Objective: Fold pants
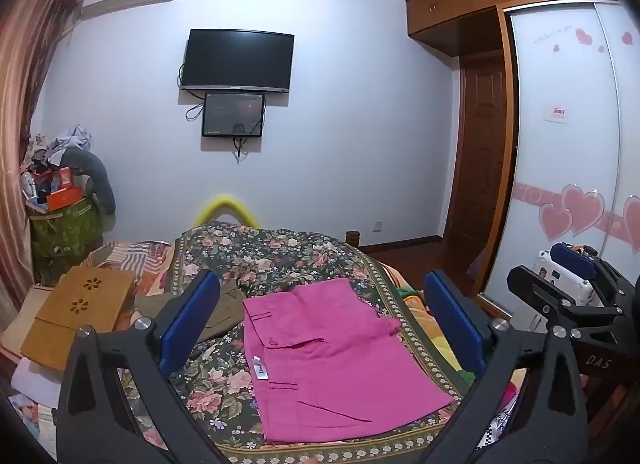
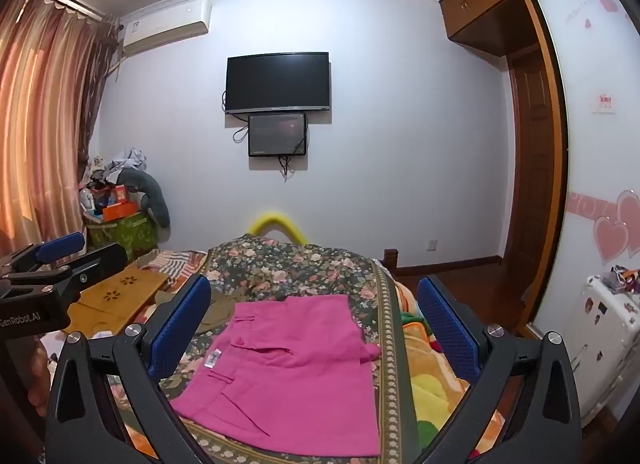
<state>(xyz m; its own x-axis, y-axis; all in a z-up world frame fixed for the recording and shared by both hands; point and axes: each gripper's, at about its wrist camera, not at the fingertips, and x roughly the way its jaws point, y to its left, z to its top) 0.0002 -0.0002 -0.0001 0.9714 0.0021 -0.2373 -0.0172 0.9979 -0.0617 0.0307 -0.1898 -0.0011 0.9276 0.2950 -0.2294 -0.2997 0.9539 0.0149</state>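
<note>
Left gripper (image 1: 320, 324): fingers spread wide, holding nothing, above the bed.
Pants (image 1: 320, 360): pink, folded into a compact stack, lying flat on the floral bedspread (image 1: 280, 256) near the bed's near edge.
Right gripper (image 2: 312, 328): also released, empty.
Risk: a one-sided pinch would likely drag the top layer and undo the fold.
Hidden: the stack's near edge is cut off by the finger mounts; the layer count is unclear.

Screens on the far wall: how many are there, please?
2. The large black television hangs high on the wall; a smaller screen hangs directly below it, with cables hanging from both. No other screens are visible in either view.
</note>
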